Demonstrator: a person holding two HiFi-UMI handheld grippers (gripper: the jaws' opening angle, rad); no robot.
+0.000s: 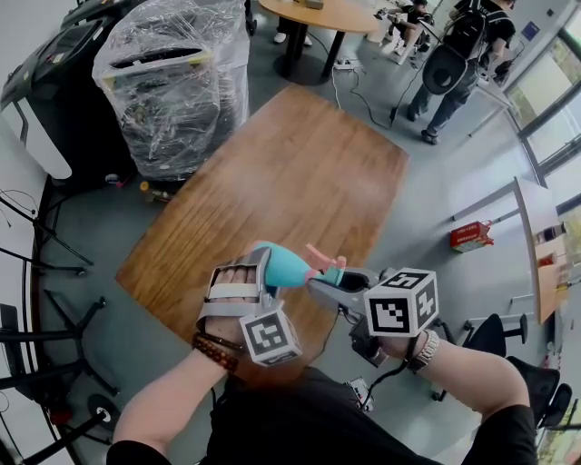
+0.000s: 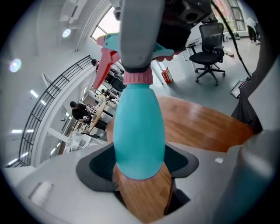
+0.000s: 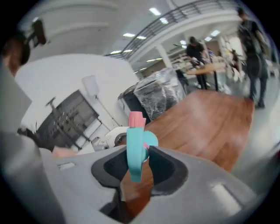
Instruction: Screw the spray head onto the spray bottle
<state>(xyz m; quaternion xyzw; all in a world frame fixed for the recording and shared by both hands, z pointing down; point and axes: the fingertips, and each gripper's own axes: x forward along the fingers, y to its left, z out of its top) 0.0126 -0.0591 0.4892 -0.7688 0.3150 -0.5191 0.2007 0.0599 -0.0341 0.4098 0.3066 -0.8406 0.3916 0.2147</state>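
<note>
A teal spray bottle (image 1: 283, 266) lies nearly level above the near edge of the wooden table (image 1: 300, 182), with my left gripper (image 1: 260, 269) shut on its body. In the left gripper view the bottle (image 2: 139, 131) fills the gap between the jaws, and its pink collar (image 2: 138, 78) sits at the neck. The teal spray head (image 1: 329, 272) with its pink trigger (image 1: 317, 256) is at the bottle's neck. My right gripper (image 1: 334, 287) is shut on that head (image 3: 134, 151), whose pink tip (image 3: 136, 119) sticks out past the jaws. One grey right finger (image 2: 138, 35) covers part of the head.
Plastic-wrapped equipment (image 1: 172, 82) stands beyond the table's left corner. A round table (image 1: 327, 14) and people (image 1: 463, 54) are at the far end. A red box (image 1: 472, 236) lies on the floor to the right, an office chair (image 1: 508, 336) nearer.
</note>
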